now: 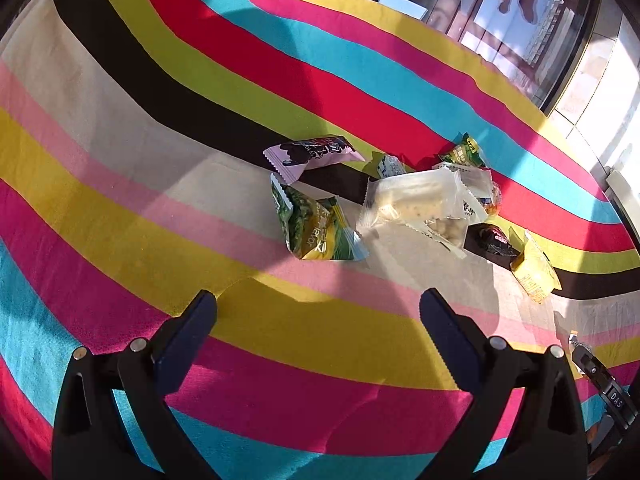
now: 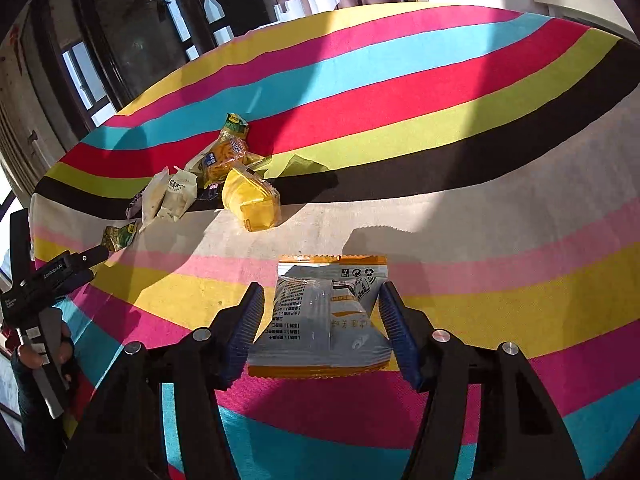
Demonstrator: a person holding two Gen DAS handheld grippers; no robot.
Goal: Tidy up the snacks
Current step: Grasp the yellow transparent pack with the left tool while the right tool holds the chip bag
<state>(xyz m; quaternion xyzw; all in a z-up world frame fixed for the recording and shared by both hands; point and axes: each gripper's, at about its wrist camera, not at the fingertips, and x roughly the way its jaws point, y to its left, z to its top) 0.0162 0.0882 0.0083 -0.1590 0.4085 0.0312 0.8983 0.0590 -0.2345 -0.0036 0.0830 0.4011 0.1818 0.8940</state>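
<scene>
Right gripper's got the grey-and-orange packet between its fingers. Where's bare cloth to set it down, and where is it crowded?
Bare striped tablecloth lies right of the yellow packet, and directly ahead of the grey-and-orange packet. In the left wrist view, the cloth left of the pink wrapper and green packet is free too. The pile around the clear packet is crowded.

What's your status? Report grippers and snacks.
Left gripper open, empty. Right gripper around grey-orange packet, grip unconfirmed. Snack pile ahead on striped cloth. Nothing blocking.
</scene>
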